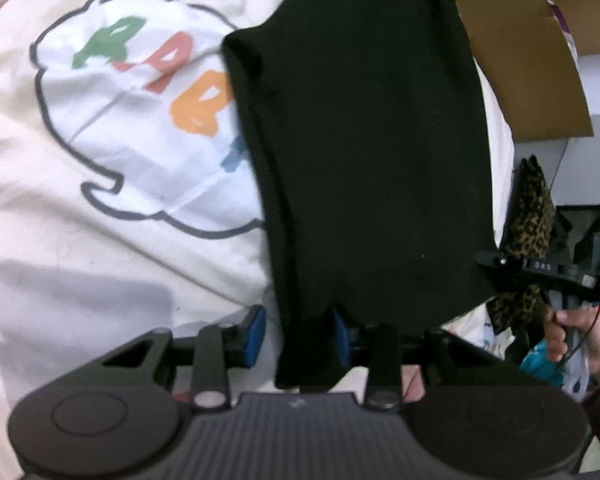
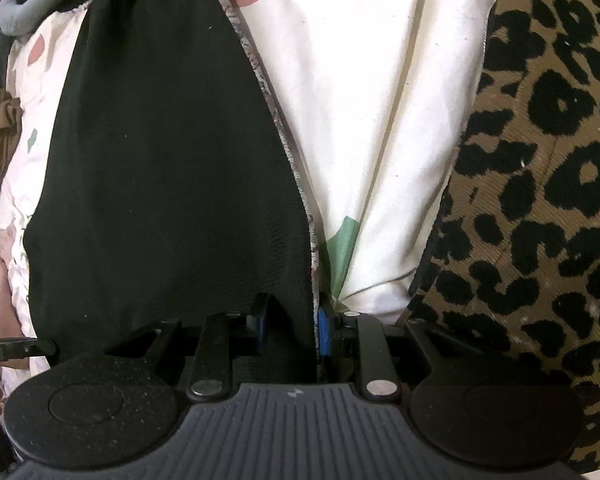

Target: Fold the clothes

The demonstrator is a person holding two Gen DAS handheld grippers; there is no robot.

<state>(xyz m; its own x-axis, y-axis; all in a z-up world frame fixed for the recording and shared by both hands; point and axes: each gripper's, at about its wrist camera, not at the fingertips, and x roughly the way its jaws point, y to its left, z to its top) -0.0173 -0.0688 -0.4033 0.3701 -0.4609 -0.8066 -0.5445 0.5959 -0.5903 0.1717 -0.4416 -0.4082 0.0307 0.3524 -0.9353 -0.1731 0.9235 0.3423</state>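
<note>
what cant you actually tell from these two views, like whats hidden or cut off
- Left wrist view: the printed word on the cream sheet is partly covered by the black garment.
- Left wrist view: the left hand-held gripper has cloth between its pads, but whether both pads press on it is unclear.
- Right wrist view: the black garment's full shape is cut off by the frame.
- Right wrist view: the leopard-print fabric runs off the right edge.

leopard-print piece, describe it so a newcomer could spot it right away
Start from the cream bedsheet with coloured cartoon letters that fills the right wrist view. A plain black fabric garment covers its left part, and the tan corduroy-like garment with black leopard spots lies along its right edge. It is the only patterned brown cloth there; its neighbours are plain black or cream.
</note>
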